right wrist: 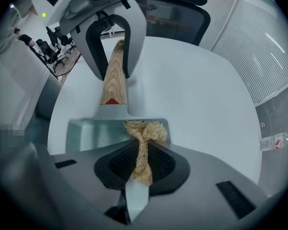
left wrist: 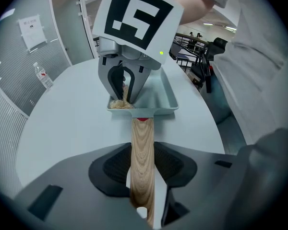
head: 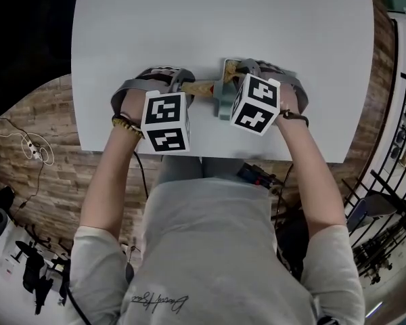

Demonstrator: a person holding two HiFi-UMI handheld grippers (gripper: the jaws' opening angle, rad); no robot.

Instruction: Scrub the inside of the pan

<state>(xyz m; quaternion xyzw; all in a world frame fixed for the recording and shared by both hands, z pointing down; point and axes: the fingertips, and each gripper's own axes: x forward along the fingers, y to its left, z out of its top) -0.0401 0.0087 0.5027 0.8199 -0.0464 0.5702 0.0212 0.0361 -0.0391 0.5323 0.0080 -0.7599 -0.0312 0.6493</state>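
Scrub starting. My left fingers (left wrist: 110, 169) clamp wooden handle (left wrist: 143, 143), steadying pan (left wrist: 158, 97) on table (left wrist: 62, 123); right fingers (right wrist: 120, 164) pinch fibre scrubber (right wrist: 144, 131) at pan corner. Next, I judge: press down, rub across pan floor.

Grey T-shirt (head: 213, 249); grey left claw (left wrist: 143, 170), right claw (right wrist: 142, 166)

room: open tabletop (head: 223, 26) beyond pan (head: 224, 107) | obstacles: pan near front edge; bottle (left wrist: 42, 76) at rim

light: bright, even, overhead | shadows: soft | edges: strong fisheye vignette | near claws perhaps slightly blurred
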